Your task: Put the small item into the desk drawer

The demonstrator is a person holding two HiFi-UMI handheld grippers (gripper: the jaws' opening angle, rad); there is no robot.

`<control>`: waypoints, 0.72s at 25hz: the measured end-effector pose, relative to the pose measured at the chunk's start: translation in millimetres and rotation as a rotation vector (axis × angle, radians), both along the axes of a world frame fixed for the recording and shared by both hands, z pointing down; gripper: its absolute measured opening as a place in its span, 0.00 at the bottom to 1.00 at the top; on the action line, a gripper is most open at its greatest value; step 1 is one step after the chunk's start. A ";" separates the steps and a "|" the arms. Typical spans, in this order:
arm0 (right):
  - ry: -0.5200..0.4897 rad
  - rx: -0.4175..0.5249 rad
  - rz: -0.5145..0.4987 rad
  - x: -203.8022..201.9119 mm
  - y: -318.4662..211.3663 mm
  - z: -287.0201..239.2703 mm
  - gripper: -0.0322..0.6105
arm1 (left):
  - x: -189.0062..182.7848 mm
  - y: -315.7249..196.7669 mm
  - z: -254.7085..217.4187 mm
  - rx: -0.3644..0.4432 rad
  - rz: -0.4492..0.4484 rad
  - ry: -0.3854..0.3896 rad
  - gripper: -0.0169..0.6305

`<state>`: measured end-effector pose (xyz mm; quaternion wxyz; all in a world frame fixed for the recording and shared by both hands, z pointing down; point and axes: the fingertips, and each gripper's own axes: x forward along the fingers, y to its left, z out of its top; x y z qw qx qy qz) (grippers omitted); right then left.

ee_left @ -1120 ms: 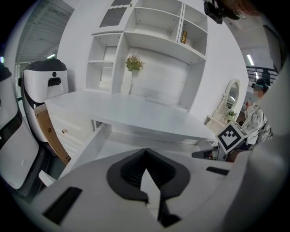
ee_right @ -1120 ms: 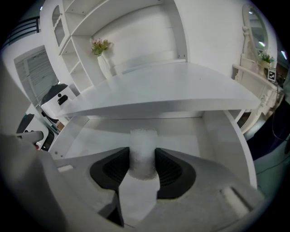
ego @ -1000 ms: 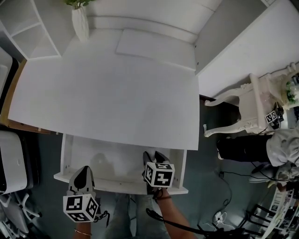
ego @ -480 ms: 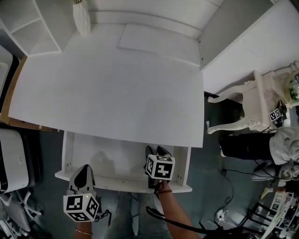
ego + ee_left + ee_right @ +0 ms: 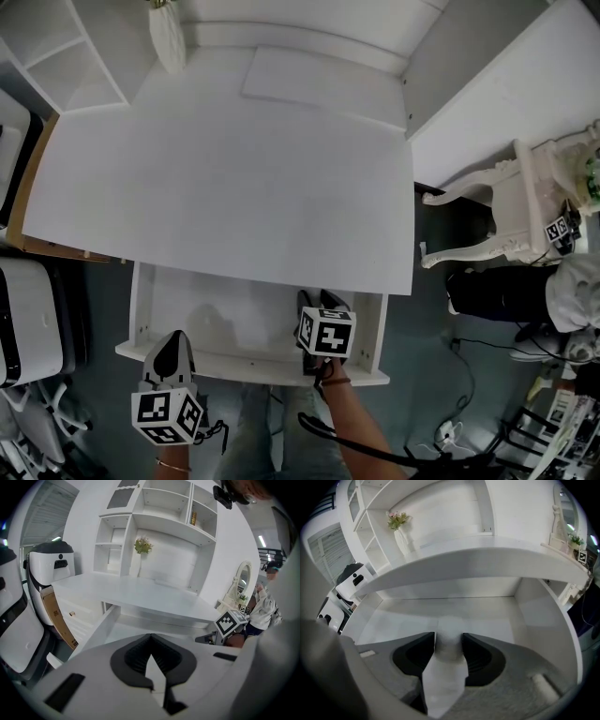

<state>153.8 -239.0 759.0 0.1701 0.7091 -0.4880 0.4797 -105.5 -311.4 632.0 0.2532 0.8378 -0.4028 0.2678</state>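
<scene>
Head view: white desk, drawer open below

This looks like a home bedroom or study: a plain white desk with an open drawer, white open shelving and a white flower vase behind it, an ornate white dressing table to its right.
</scene>
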 end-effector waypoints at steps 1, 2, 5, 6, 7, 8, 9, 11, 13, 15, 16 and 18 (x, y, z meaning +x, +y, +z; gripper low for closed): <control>0.001 0.001 -0.003 0.5 0.4 -1.1 0.33 | 1.0 0.4 -1.0 0.001 -0.001 0.002 0.02; 0.002 0.002 -0.005 1.2 0.9 -2.3 0.34 | 2.1 0.7 -2.2 0.003 -0.002 0.004 0.02; 0.010 0.007 -0.010 4.0 1.8 -6.4 0.34 | 5.1 0.8 -5.6 0.009 -0.006 0.010 0.02; 0.012 0.009 -0.011 4.8 1.8 -8.0 0.34 | 6.0 1.0 -6.7 0.011 -0.006 0.012 0.02; 0.013 0.012 -0.011 5.3 2.1 -9.5 0.34 | 6.7 1.6 -7.6 0.013 -0.006 0.013 0.02; 0.013 0.015 -0.011 5.5 2.6 -10.9 0.34 | 7.2 2.7 -8.2 0.013 -0.006 0.014 0.02; 0.013 0.018 -0.011 5.6 3.5 -12.2 0.34 | 7.8 4.1 -8.5 0.013 -0.005 0.016 0.02; 0.013 0.022 -0.010 6.0 5.9 -15.0 0.34 | 9.0 7.3 -8.7 0.008 -0.005 0.022 0.02; 0.014 0.026 -0.006 6.8 8.8 -18.7 0.34 | 10.6 10.1 -9.1 0.006 -0.002 0.025 0.02; 0.013 0.031 -0.001 7.1 11.9 -23.0 0.34 | 12.2 12.4 -10.3 0.008 0.005 0.026 0.02; 0.012 0.033 0.002 6.9 13.7 -25.3 0.34 | 13.2 13.5 -11.3 0.009 0.008 0.028 0.02; 0.011 0.039 0.009 6.6 17.2 -31.3 0.34 | 15.7 15.6 -14.0 0.014 0.014 0.035 0.02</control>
